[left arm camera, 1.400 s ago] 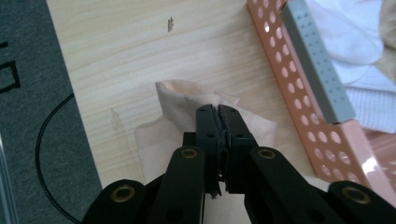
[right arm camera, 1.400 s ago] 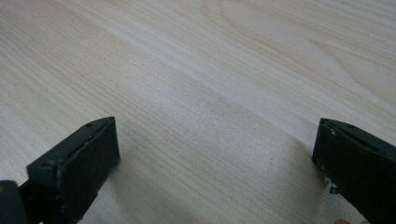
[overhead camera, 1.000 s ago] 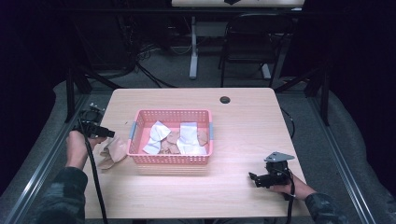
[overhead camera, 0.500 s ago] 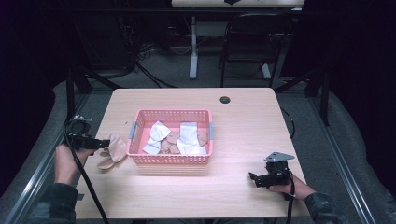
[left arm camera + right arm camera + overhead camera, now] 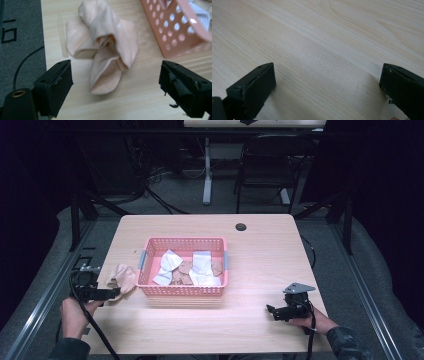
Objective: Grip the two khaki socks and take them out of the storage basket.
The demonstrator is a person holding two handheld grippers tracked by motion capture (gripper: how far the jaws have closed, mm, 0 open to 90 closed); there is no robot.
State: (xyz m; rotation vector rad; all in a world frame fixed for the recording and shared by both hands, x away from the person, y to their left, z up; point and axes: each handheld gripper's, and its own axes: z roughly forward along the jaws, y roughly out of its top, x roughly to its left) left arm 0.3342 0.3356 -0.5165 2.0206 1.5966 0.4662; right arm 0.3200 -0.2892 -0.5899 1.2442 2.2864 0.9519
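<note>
You are holding the left gripper [image 5: 114, 293] with its jaws spread wide, nothing between them, facing the crumpled peach cloth [image 5: 105, 42] lying at 12 o'clock ahead of it, just beside the pink basket [image 5: 182, 291] at the cloth's 3 o'clock. Your right gripper [image 5: 270, 310] is resting low over bare table [image 5: 332, 42], jaws apart.
</note>
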